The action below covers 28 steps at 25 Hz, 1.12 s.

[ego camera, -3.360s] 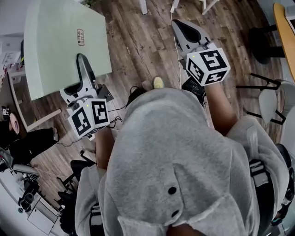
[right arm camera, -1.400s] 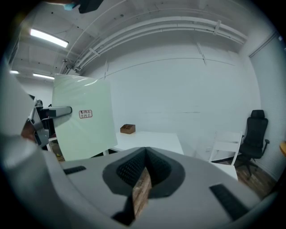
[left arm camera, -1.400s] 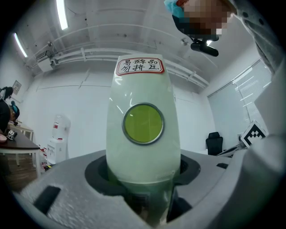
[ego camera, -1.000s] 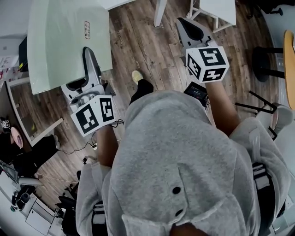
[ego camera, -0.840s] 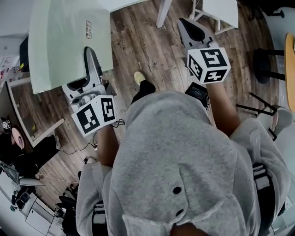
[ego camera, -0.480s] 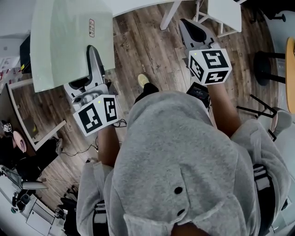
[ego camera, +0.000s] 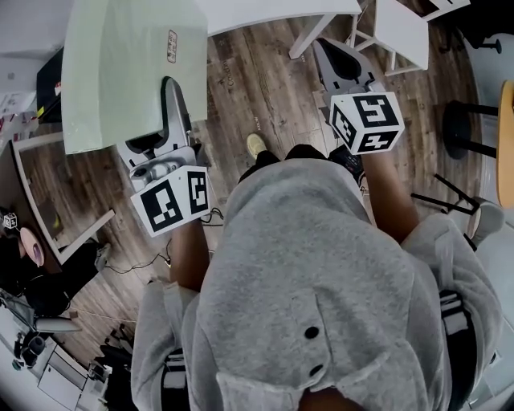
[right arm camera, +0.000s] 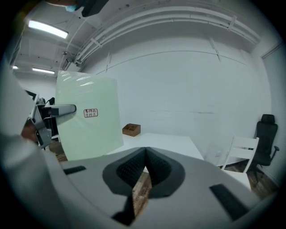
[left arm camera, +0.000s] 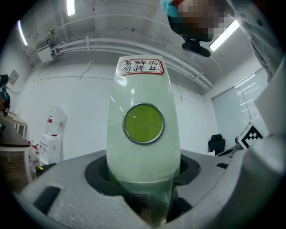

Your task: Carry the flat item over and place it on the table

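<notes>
- Progress shows in the head view: the white table [ego camera: 265,11] fills more of the top edge than a few seconds ago, when only its legs showed; the strip of wooden floor [ego camera: 265,88] between the person and its near edge is shrinking.
- The flat panel [ego camera: 128,72], pale green and translucent with a small label [ego camera: 171,46], keeps its place in the left gripper [ego camera: 173,100]; nothing has slipped; the jaws stand fairly wide yet clamp on the sheet's near edge, which runs straight out between them.
- The right gripper [ego camera: 341,60] travels alongside, well apart from the panel; its pads are pressed together with nothing between them.
- The panel is still in the air over the floor, beside the table's near left corner and not yet above the top.
- From the right gripper view, the table's near edge looks bare; a small wooden box [right arm camera: 131,129] sits toward the far left corner; a white chair [right arm camera: 232,150] stands off the right side.
- My reading: the carry is nearly over and the placing is not begun; a few more steps, then the sheet must come down flat on the near part, clear of the box; held at one edge only, it may sag or swing; the free gripper could steady it.
</notes>
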{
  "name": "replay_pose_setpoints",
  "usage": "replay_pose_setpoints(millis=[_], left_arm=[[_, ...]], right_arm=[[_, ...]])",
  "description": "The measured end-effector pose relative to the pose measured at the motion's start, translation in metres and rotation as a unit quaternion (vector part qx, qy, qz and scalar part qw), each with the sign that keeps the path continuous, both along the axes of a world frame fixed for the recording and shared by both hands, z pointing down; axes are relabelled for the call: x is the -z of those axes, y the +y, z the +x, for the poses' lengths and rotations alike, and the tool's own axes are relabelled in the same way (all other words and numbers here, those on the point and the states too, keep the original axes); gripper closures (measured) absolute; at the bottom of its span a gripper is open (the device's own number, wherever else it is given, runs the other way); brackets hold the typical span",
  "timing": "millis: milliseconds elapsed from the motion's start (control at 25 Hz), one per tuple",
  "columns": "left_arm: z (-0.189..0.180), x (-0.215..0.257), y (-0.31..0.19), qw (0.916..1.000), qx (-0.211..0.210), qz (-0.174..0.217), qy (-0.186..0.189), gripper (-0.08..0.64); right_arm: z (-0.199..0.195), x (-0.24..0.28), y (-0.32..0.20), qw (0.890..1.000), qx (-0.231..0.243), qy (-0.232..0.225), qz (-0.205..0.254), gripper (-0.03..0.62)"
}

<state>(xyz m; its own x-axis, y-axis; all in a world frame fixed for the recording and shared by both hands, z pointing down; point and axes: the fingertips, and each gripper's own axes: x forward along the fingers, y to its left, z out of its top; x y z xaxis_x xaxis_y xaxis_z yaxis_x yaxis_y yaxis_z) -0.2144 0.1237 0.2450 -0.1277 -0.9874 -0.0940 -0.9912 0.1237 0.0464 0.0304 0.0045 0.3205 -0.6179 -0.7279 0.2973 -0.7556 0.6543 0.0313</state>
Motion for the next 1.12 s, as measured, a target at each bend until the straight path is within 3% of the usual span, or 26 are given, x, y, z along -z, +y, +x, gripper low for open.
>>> replay_pose_setpoints(millis=[720, 1120], left_arm=[[-0.023, 0.002, 0.003, 0.9996, 0.012, 0.027, -0.001, 0.285], [-0.029, -0.005, -0.022, 0.999, 0.033, 0.009, -0.027, 0.287]], right_arm=[[-0.019, 0.008, -0.007, 0.999, 0.001, -0.002, 0.036, 0.568], [-0.025, 0.003, -0.034, 0.999, 0.005, -0.01, 0.04, 0.568]])
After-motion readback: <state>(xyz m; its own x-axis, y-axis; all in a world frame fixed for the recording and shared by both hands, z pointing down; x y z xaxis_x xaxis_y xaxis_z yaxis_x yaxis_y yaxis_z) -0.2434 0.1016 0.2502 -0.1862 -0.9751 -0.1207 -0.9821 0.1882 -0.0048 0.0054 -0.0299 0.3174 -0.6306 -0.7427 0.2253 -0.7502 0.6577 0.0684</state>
